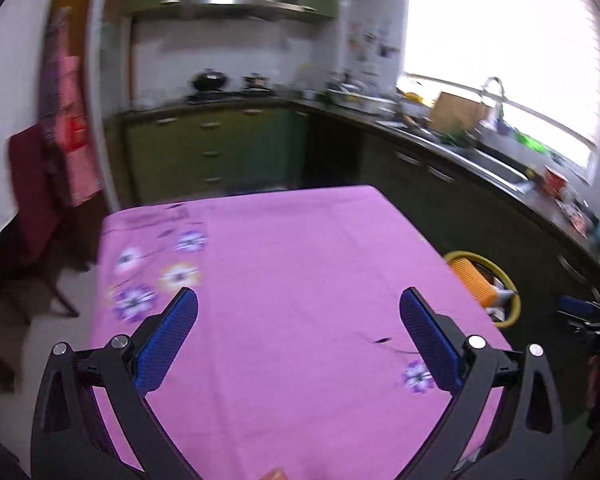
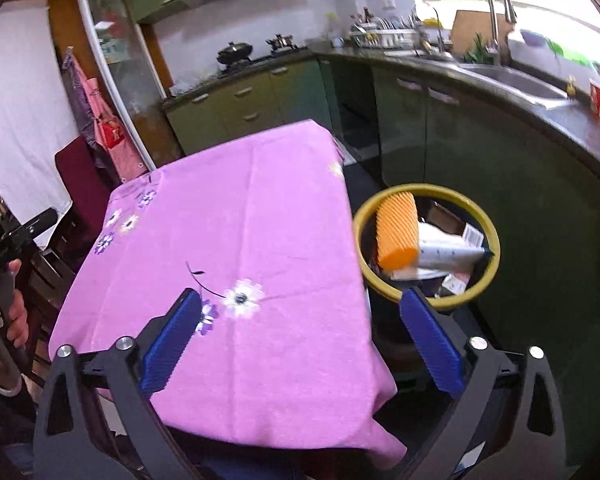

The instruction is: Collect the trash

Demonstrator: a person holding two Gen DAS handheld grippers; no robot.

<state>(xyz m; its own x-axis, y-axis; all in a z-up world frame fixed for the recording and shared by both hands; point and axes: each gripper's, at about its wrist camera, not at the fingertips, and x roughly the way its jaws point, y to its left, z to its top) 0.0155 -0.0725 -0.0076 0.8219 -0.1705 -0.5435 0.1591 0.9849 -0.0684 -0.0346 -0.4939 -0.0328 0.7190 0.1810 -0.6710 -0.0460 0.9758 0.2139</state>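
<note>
Hovering over the pink flowered cloth (image 2: pixel 260 208) on the counter, the left tongs (image 1: pixel 298 304) and right tongs (image 2: pixel 300 306) both stand wide apart with nothing between them. The yellow-rimmed bin (image 2: pixel 496 248) stands just beside the counter's edge. In it lie an orange ribbed cup (image 2: pixel 396 232) and a white tube (image 2: pixel 448 254) among other packaging.

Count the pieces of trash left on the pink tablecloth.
0. The tablecloth looks bare in both views; the trash, including an orange ribbed piece, sits in the yellow-rimmed bin beside it. The nearest table edge is hidden.
</note>
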